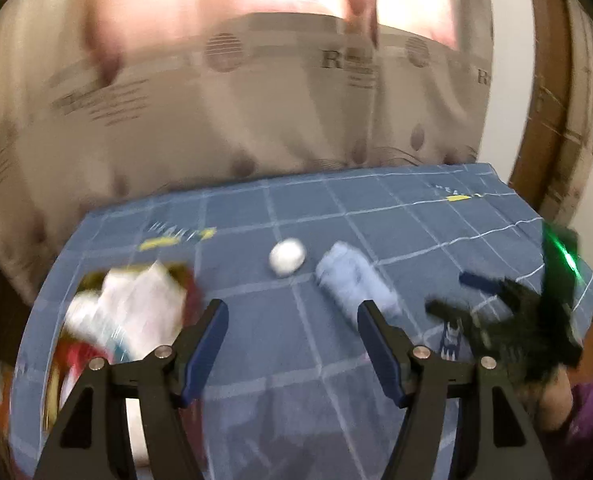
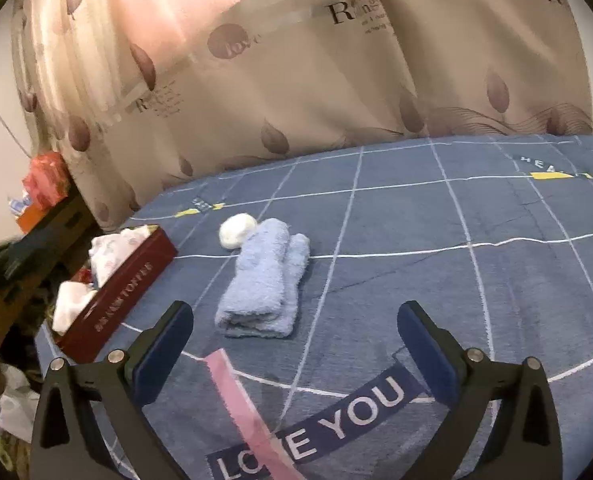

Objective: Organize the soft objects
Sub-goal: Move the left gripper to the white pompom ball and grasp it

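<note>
Dark red cardboard, the box (image 2: 116,280) lies at about 9 o'clock on the bed (image 2: 416,280), and white cloths (image 2: 112,252) already sit inside it, so I judge a part of the sorting is done. Still outside are the white ball (image 2: 237,231) and, touching it, the folded blue towel (image 2: 262,280), both near the middle of the blue checked cover. A pink strip (image 2: 240,404) lies loose at 6 o'clock, between the jaws of the right tool (image 2: 296,336). I think these three are left to be placed.

The left tool (image 1: 292,344) is released, with nothing between its pads. The right tool is also wide apart and grasps nothing.

The left view is blurred, but it shows the right tool from outside, at 3 o'clock with a green light. The right view is sharp. Only it shows the pink strip, the box lettering and the clutter (image 2: 40,184) beside the bed at 9 o'clock.
</note>
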`<state>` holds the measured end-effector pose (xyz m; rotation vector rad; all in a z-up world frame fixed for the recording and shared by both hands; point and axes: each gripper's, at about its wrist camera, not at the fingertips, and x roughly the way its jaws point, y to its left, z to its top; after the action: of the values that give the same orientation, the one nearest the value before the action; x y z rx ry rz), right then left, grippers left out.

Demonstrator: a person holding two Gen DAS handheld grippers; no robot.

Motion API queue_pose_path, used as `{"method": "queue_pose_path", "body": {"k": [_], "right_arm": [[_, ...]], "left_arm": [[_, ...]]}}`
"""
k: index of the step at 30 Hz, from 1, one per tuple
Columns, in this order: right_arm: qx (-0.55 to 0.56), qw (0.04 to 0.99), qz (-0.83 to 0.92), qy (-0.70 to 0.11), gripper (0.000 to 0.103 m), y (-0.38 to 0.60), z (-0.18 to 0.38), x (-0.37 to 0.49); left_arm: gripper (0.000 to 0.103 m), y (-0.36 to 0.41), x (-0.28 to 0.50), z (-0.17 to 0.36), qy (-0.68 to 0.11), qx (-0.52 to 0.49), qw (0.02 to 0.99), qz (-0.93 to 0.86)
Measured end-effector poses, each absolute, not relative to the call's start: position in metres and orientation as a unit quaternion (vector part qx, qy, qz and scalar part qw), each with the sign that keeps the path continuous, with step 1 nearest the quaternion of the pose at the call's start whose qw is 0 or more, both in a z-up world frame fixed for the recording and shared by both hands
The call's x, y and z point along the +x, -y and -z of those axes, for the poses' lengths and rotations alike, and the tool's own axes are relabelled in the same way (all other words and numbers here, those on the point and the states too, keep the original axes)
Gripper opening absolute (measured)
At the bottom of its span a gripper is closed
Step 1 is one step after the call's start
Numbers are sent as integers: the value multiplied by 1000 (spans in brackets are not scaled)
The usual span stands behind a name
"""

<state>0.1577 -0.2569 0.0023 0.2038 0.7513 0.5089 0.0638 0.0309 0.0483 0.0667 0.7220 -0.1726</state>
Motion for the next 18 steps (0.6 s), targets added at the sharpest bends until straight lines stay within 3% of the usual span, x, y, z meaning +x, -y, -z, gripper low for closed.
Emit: {"method": "queue_pose_path", "body": {"k": [7,18], "right_arm": [[111,889,-270,-352,103,260,-4,154],[128,883,-291,-345,103,266,-7,152]], "left_arm": [[69,-6,172,-35,-404,80,899,152],[69,-5,268,26,-490,37,860,137]]}}
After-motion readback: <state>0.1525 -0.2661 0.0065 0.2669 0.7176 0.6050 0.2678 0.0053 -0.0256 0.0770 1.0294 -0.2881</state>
